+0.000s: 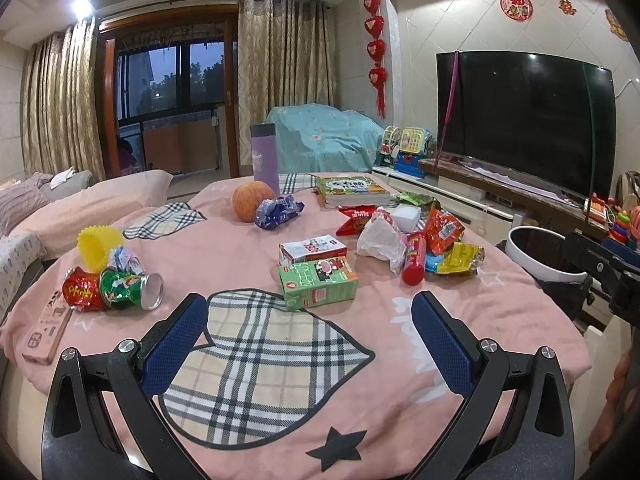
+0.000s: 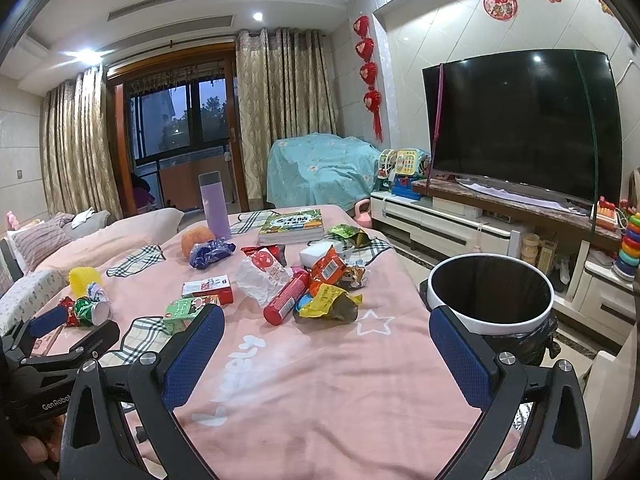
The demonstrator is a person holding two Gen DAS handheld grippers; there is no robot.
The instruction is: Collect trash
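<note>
Left gripper [image 1: 310,312] spread wide, empty, over pink fleece cloth [image 1: 440,320]; green drink carton [image 1: 318,282] just ahead. Right gripper [image 2: 326,332] likewise apart; red cylindrical tube [image 2: 286,298] ahead, crumpled foil wrappers [image 2: 330,300] overlapping, print illegible. White round bin [image 2: 490,292] right, base hidden.

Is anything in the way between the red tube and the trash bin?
Nothing visible blocks it. The red tube lies beside a yellow wrapper; bare pink cloth runs to the table edge, where the open bin stands.
</note>
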